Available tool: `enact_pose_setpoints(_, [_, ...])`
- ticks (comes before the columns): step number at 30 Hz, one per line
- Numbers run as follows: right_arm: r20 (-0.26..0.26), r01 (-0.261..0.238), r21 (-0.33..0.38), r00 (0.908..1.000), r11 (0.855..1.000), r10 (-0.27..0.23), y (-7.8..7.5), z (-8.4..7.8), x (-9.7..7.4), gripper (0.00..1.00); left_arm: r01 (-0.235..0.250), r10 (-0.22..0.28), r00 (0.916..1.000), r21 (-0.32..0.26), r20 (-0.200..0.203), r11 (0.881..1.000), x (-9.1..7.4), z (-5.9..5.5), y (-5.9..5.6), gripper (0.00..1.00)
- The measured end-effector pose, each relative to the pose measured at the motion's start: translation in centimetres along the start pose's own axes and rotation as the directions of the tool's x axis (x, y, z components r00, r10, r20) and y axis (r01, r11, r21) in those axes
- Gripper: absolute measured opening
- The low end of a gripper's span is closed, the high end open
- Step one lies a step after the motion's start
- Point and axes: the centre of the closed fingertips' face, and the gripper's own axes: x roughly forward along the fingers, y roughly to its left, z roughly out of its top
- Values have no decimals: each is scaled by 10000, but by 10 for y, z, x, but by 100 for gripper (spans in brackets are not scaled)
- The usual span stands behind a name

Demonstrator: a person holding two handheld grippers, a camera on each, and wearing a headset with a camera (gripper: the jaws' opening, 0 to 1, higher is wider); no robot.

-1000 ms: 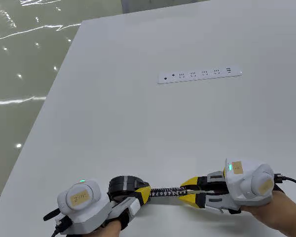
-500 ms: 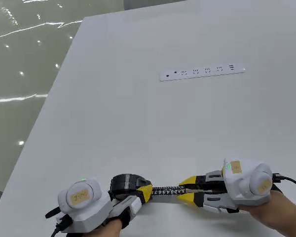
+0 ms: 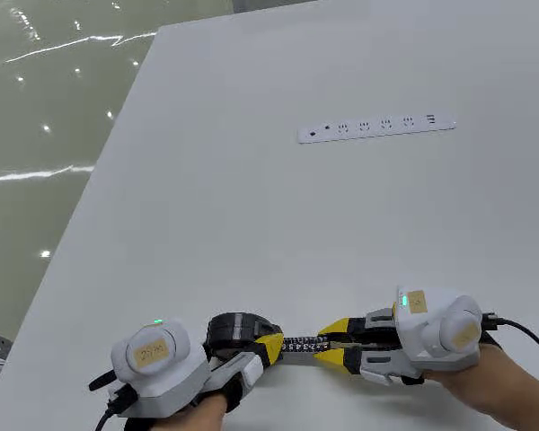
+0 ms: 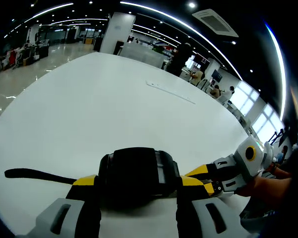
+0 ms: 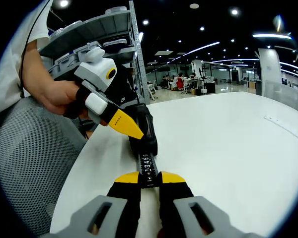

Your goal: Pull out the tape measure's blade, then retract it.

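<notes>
Your left gripper (image 3: 251,343) and right gripper (image 3: 329,344) are white and grey, with yellow tips (image 3: 334,327). On top of each sits a tan sticker (image 3: 417,302). A black cable (image 3: 521,329) leaves the right one's back.

White table (image 3: 251,197) with a white power strip (image 3: 377,127) flat on it.

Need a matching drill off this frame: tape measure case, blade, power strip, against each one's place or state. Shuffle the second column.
Column 1
1. tape measure case
2. blade
3. power strip

Column 2
A. lies flat on the table, far from both grippers
B. clamped in the left gripper
C. short stretch out, pinched by the right gripper

Pairs: 1-B, 2-C, 3-A
</notes>
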Motion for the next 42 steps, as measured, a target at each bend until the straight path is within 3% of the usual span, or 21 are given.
enact_pose_setpoints(22, [-88,-163,-131,9998,9998,162,2,6,28,11,37,-37,10000,-152,3,9999,-1,1,1,57])
enact_pose_setpoints(42, [-121,-215,-78,9997,9997,215,3,6,40,11,27,-27,10000,21,-23,10000,0,0,0,57])
